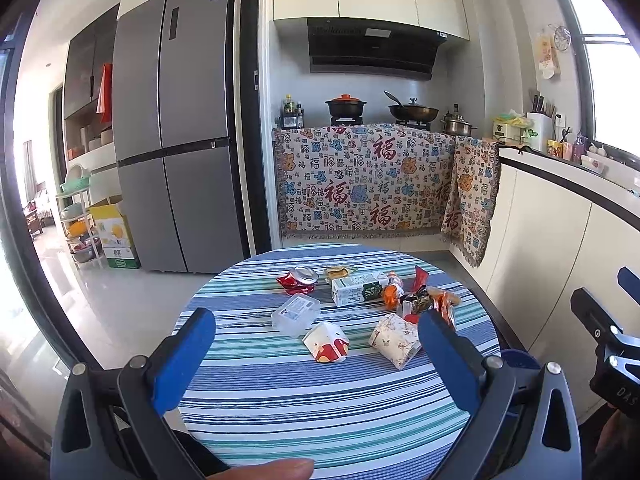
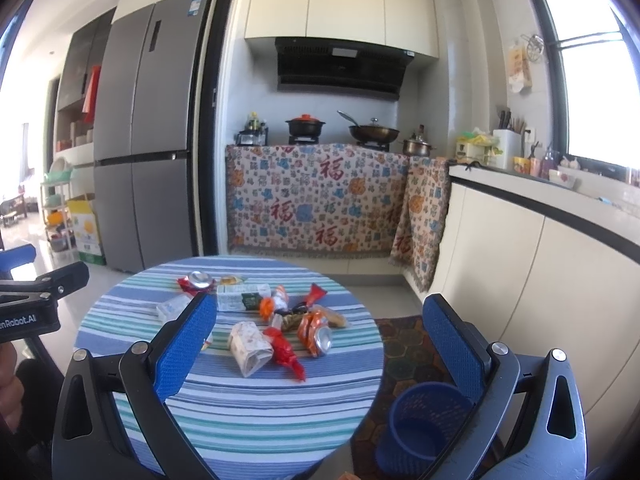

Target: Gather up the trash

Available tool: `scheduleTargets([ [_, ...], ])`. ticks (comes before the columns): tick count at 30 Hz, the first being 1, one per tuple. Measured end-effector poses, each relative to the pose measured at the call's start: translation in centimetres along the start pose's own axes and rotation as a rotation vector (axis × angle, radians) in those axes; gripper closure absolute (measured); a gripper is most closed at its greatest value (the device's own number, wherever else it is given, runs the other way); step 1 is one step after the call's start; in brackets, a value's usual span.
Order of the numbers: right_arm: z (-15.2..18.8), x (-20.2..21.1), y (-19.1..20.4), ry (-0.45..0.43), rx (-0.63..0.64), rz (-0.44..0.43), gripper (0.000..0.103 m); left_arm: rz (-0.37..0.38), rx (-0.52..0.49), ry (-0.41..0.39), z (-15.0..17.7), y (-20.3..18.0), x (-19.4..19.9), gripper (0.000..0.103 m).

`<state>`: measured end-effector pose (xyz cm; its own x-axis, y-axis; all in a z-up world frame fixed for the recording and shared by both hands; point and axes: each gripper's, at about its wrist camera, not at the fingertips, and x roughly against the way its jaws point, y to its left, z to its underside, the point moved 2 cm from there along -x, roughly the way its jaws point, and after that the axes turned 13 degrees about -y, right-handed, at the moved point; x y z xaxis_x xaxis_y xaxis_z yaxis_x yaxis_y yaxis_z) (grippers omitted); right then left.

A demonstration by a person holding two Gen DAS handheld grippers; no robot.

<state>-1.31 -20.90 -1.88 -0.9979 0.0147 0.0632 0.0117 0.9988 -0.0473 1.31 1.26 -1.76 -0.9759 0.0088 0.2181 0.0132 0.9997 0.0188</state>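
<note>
Trash lies scattered on the round table (image 1: 280, 400) we face, over its striped cloth. Largest is the blue wastebasket (image 2: 420, 420), standing on the floor mat just beside the table's right edge. On the cloth we see a milk carton (image 1: 356, 289), a patterned paper box (image 1: 394, 338), a clear plastic tub (image 1: 295, 314), a small white-and-red carton (image 1: 326, 342), two crushed cans (image 2: 320, 338) and several red and orange wrappers (image 2: 286, 354). Our left gripper (image 1: 316, 332) and right gripper (image 2: 320, 312) both hover above the table, fingers wide apart, holding nothing.
</note>
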Motion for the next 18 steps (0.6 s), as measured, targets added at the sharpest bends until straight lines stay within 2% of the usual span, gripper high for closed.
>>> scheduleTargets([
  [18, 0.2, -0.1, -0.1, 0.004, 0.003, 0.002, 0.000, 0.004, -0.021, -0.004, 1.2, 0.6, -0.7, 0.000],
])
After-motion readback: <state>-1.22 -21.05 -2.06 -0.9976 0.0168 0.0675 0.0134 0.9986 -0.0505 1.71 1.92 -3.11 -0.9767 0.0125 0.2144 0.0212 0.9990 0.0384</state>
